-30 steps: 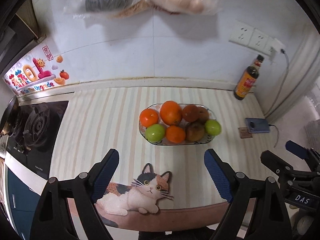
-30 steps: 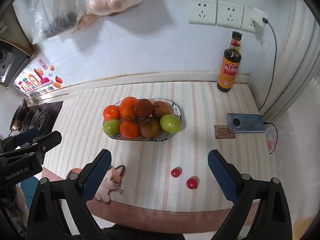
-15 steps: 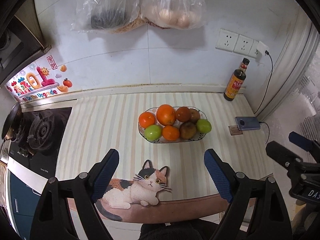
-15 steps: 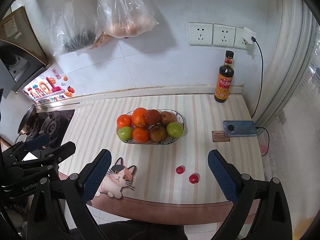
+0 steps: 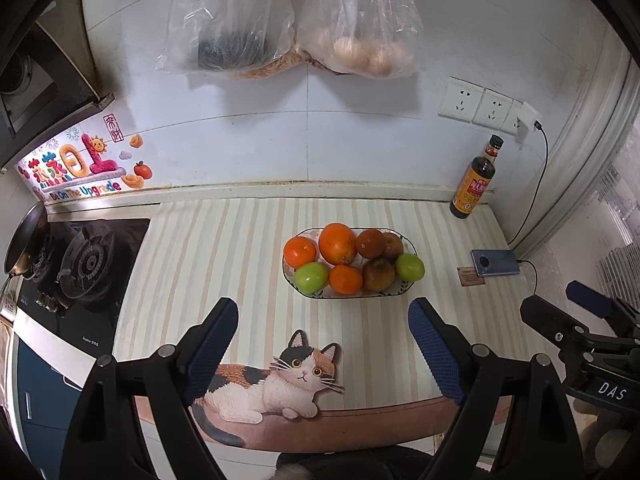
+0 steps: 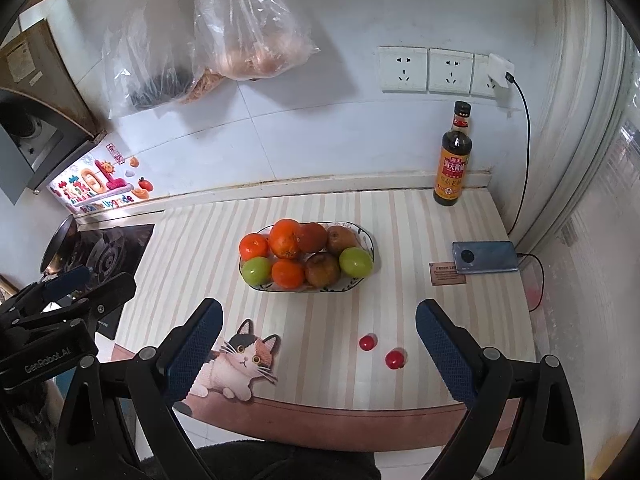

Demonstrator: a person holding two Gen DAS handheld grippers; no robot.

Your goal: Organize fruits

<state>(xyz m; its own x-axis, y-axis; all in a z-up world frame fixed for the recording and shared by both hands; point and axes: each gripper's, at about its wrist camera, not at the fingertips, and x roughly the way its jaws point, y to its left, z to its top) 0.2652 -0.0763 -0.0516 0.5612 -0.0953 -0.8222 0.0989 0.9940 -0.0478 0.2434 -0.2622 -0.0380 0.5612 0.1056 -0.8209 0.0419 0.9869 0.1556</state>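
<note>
An oval bowl (image 5: 409, 285) (image 6: 366, 240) in the middle of the striped counter holds oranges (image 5: 337, 243), green apples (image 5: 311, 277) and brown fruits (image 5: 378, 274). Two small red cherry tomatoes (image 6: 367, 342) (image 6: 394, 359) lie loose on the counter in front of the bowl, in the right wrist view only. My left gripper (image 5: 323, 332) is open and empty, held back near the counter's front edge. My right gripper (image 6: 319, 328) is open and empty, also back from the counter, with the tomatoes between its fingers in view.
A cat-shaped mat (image 5: 276, 384) (image 6: 236, 364) lies at the front edge. A sauce bottle (image 5: 474, 184) (image 6: 454, 168) stands at the back right. A phone (image 6: 484, 257) charges on the right. A gas stove (image 5: 80, 264) with a pan is on the left. Plastic bags (image 5: 296, 28) hang on the wall.
Both grippers have pulled back and up from the counter, so the bowl looks smaller and more wall shows. Both stay open. The fruits have not moved.
</note>
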